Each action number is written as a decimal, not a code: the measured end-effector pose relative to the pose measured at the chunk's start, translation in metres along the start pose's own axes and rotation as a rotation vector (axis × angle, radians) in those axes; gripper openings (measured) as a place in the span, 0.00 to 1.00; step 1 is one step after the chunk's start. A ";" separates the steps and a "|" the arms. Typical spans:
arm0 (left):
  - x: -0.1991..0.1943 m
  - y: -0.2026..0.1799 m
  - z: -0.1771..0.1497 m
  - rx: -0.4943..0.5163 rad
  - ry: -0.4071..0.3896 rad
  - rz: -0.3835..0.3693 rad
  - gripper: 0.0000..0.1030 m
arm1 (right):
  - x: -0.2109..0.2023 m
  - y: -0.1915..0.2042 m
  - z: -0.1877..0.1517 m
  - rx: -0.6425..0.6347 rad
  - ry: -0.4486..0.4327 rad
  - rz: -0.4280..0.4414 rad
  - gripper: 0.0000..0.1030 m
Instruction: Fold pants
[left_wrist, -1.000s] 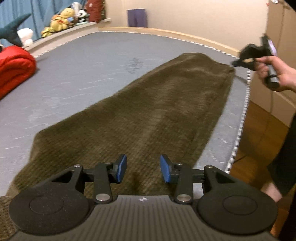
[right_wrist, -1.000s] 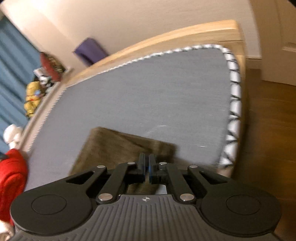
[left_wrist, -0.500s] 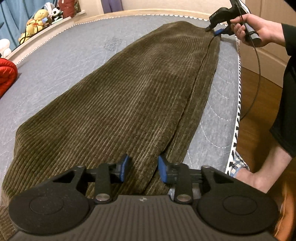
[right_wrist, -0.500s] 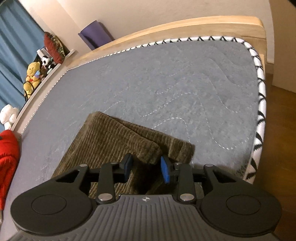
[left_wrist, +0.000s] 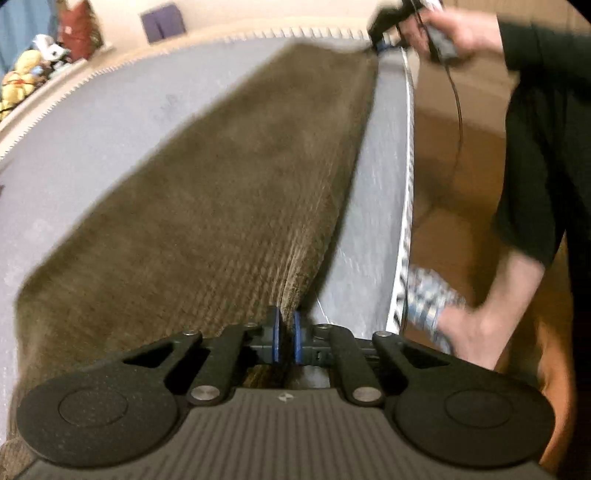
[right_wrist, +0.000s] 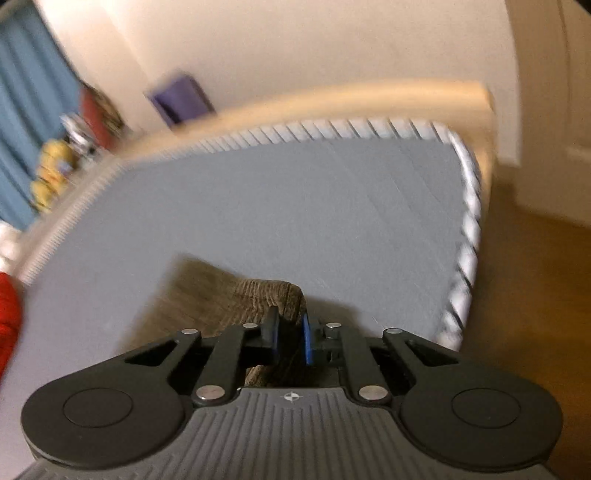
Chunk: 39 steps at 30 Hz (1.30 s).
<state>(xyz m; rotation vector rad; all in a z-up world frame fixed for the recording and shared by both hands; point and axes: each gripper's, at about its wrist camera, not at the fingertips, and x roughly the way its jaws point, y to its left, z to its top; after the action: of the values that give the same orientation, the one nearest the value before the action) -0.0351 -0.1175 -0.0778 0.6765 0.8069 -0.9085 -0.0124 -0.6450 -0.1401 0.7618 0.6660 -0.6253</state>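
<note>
Lying stretched out long on the grey mattress (left_wrist: 92, 122), the brown corduroy pants (left_wrist: 207, 192) ran from the near end up toward the far right corner, close to the mattress's right edge. The left gripper (left_wrist: 286, 334) had just been closing, and its blue pads were down to a narrow gap pinching the near right edge of the fabric, which bunched up between them. The right gripper (right_wrist: 290, 338) had also just been closing and was clamped on the far corner of the pants, a lifted fold of corduroy sticking up from between its pads. From the left camera you could see the right hand (left_wrist: 443, 33) on that gripper's handle at the far end, with a black cable hanging off it, plus a dark sleeve (left_wrist: 546, 147) over the wooden floor (right_wrist: 535, 295). Stuffed toys (left_wrist: 26, 74) sat way off on the far left ledge. Both shots were pretty blurry.
</note>
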 end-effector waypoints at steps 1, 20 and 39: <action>-0.001 -0.002 0.000 0.019 -0.008 0.005 0.20 | 0.000 0.000 0.000 0.009 -0.007 -0.004 0.16; -0.122 0.159 -0.111 -0.703 -0.106 0.325 0.30 | -0.095 0.161 -0.058 -0.395 -0.261 0.252 0.49; -0.155 0.280 -0.281 -1.460 -0.164 0.359 0.53 | -0.160 0.331 -0.222 -0.959 -0.106 0.756 0.58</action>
<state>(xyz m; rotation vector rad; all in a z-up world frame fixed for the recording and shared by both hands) 0.0650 0.2951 -0.0508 -0.5294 0.9228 0.0918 0.0548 -0.2414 -0.0091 0.0355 0.4475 0.3570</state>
